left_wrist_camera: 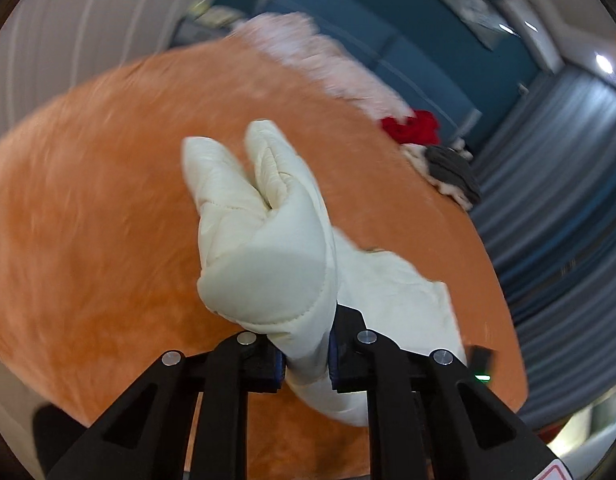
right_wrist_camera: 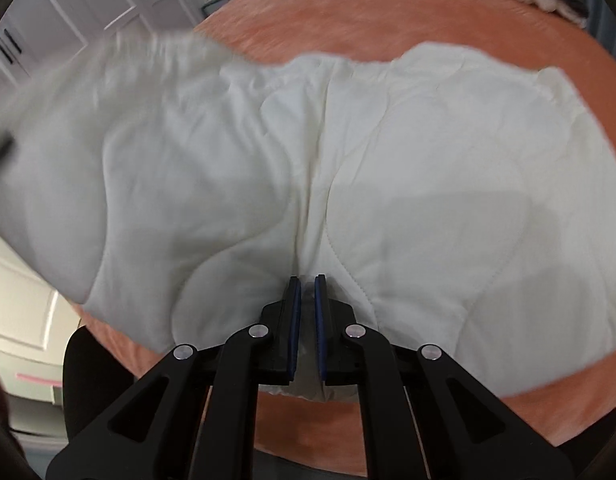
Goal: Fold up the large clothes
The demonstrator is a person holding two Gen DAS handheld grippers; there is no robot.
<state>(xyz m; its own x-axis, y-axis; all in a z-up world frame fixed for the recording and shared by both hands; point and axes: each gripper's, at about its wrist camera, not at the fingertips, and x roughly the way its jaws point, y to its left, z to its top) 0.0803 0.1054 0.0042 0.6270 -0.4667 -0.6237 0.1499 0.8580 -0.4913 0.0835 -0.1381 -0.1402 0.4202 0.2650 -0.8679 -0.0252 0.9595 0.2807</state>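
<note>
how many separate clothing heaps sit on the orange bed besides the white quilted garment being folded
3, all along the bed's far edge: a fluffy pale pink heap, a bright red heap beside it, then a dark grey and cream heap. More may lie hidden beyond the views.

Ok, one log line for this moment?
left gripper: shut on garment | right gripper: shut on garment | surface: orange cover
</note>
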